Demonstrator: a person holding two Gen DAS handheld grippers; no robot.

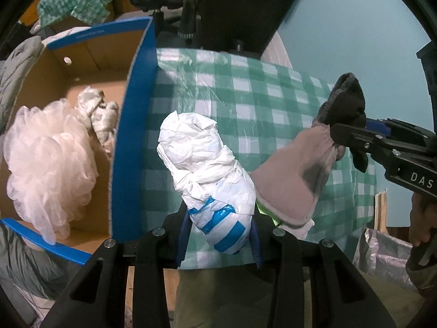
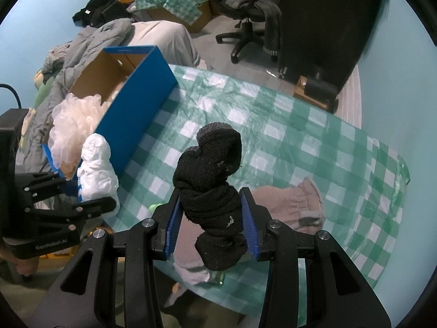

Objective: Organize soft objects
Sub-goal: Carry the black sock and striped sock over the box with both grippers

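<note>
My left gripper is shut on a knotted white plastic bag with blue stripes and holds it above the checked table, just right of the blue cardboard box. The bag also shows in the right wrist view. My right gripper is shut on a bunched black sock, lifted above the table; it also shows in the left wrist view. Inside the box lie a white mesh bath pouf and a crumpled pale cloth.
A mauve-grey cloth lies on the green checked tablecloth near its front edge, over something lime green. Grey bedding lies left of the box. An office chair and a dark cabinet stand beyond the table.
</note>
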